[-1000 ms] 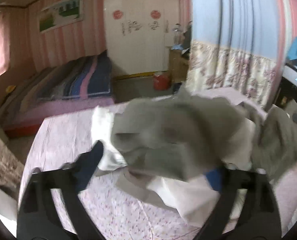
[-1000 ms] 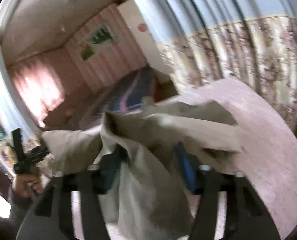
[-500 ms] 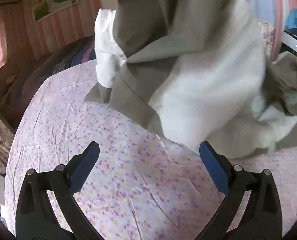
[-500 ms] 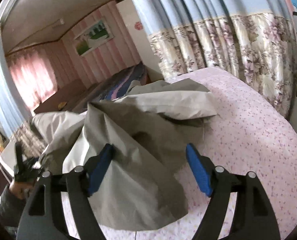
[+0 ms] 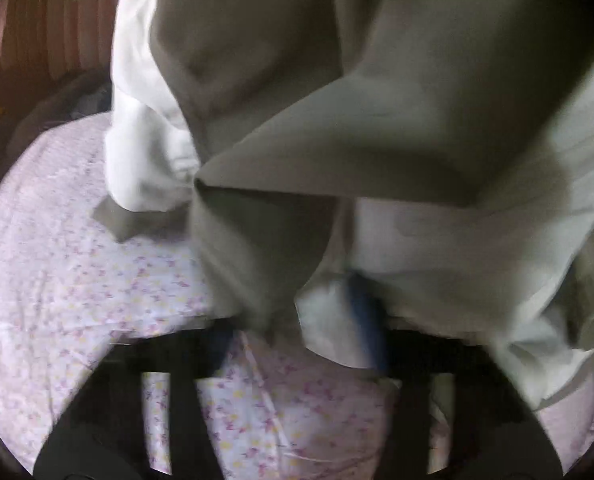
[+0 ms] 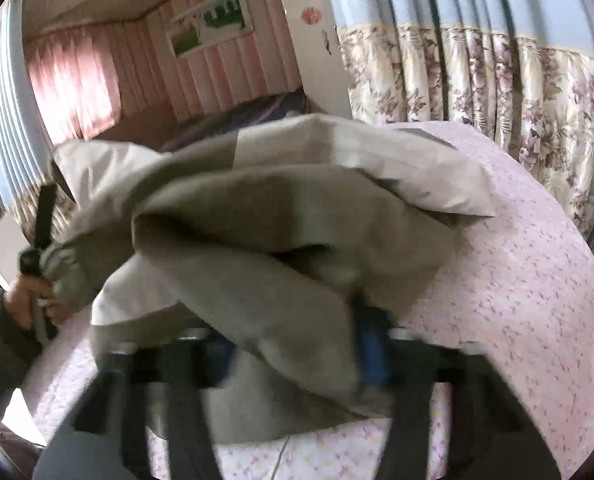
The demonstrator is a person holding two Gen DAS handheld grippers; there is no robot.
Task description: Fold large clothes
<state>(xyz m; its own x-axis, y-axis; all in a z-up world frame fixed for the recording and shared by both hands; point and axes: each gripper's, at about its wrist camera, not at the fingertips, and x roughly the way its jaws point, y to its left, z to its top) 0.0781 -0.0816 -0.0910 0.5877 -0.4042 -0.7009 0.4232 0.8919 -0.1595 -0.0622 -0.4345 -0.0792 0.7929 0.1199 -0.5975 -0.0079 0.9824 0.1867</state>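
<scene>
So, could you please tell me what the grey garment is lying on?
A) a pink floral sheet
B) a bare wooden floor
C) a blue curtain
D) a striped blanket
A: in the right wrist view the grey garment rests in a heap on the pink floral sheet, which also shows beneath it in the left wrist view.

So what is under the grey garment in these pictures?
Under the grey garment lies the floral pink sheet, bare around its edges. Anything beneath the bunched middle is covered and cannot be seen.
</scene>
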